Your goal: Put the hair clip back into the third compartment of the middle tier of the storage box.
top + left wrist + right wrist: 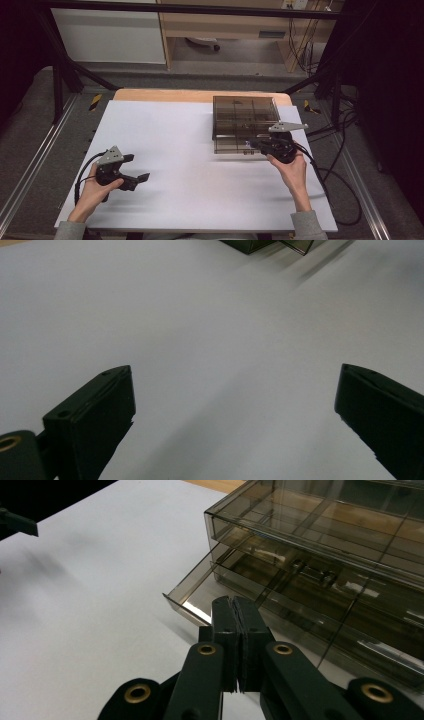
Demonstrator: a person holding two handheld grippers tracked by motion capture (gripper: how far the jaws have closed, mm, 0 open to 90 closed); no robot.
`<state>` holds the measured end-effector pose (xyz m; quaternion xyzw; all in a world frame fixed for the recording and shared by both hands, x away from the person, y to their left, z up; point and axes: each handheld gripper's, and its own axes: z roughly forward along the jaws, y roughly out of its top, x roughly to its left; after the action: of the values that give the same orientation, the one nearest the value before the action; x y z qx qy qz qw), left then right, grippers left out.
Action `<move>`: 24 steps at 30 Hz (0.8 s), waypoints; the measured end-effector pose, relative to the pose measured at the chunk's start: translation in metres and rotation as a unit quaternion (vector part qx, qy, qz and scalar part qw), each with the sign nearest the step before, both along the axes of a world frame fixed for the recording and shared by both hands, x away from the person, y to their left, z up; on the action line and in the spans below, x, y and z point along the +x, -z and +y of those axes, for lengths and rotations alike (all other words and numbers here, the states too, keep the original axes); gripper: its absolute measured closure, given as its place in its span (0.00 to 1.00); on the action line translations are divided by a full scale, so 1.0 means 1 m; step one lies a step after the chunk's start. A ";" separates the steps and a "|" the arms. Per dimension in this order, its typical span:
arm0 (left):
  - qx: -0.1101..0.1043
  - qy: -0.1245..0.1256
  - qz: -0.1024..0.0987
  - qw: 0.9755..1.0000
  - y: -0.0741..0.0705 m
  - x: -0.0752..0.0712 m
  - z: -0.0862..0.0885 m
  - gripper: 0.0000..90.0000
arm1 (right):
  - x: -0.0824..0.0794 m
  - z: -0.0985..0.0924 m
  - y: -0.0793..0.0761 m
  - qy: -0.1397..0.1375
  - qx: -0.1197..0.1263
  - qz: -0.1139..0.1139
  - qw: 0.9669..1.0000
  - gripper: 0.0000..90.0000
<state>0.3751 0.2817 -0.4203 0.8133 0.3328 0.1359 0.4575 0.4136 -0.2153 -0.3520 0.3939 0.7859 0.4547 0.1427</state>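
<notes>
- A table (150, 95) with a wooden top carries everything; its bare wood shows as a strip along the far edge.
- A white sheet (190, 165) covers nearly all of the top, right to the near edge.
- A smoky, see-through drawer box (244, 117) stands on the sheet at the far right, divided into compartments.
- Its lower drawer (200, 597) is pulled partly out toward the near side, just above the sheet.
- Small items lie inside the drawers, perhaps parts; too blurred to identify.

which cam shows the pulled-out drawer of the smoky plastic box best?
Right gripper view: the drawer shows close up, part open, compartments visible, just beyond the shut right tool. High view shows it small. Left gripper view catches a corner.
</notes>
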 end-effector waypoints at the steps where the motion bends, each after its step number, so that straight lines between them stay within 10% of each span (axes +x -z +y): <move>1: 0.000 0.000 0.000 1.000 0.000 0.000 0.000 0.03 | 0.001 -0.001 0.000 0.002 -0.002 0.001 1.000 0.99; 24: 0.001 -0.002 0.001 1.000 0.001 0.001 0.000 0.03 | 0.020 -0.014 0.003 0.039 -0.015 -0.003 0.999 0.99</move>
<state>0.3756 0.2820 -0.4210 0.8136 0.3344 0.1361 0.4557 0.4337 -0.2295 -0.3555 0.4203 0.7763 0.4384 0.1689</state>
